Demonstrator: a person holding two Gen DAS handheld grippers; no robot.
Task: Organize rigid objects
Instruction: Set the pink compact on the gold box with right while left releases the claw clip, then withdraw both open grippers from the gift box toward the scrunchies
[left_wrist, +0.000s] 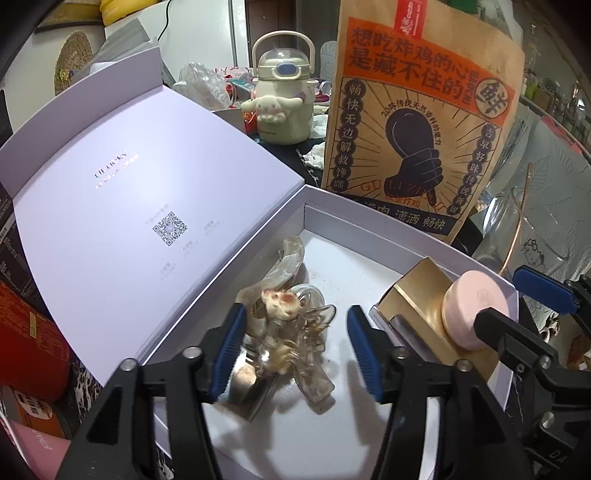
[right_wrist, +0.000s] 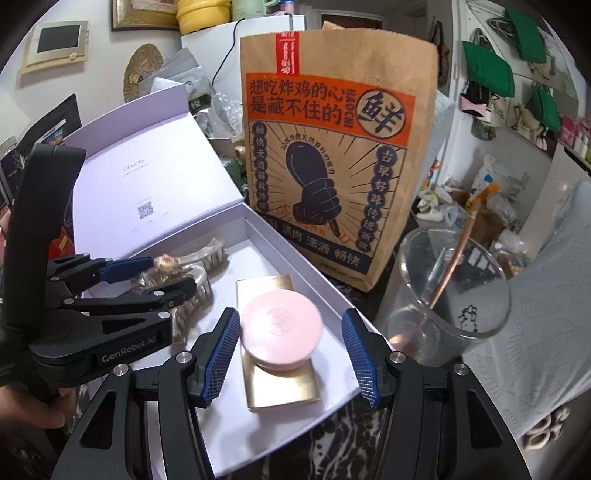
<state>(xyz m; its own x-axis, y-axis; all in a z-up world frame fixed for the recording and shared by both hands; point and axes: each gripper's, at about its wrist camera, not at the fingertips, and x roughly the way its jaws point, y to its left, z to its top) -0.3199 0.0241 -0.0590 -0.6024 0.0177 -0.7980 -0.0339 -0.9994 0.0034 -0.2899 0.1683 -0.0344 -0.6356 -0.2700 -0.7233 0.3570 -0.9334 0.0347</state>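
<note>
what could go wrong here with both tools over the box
1. The pink round case sits on a gold box, likely unsteady; a nudge from the right tool could slide it off.
2. The left tool hangs open over tangled clear hair clips; grabbing one may drag others.

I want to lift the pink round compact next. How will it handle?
The pink compact looks rigid, so it should hold its shape. Its smooth rounded edge may slip between pads. It lies flat on the gold card, so it probably won't roll, but might slide.
</note>
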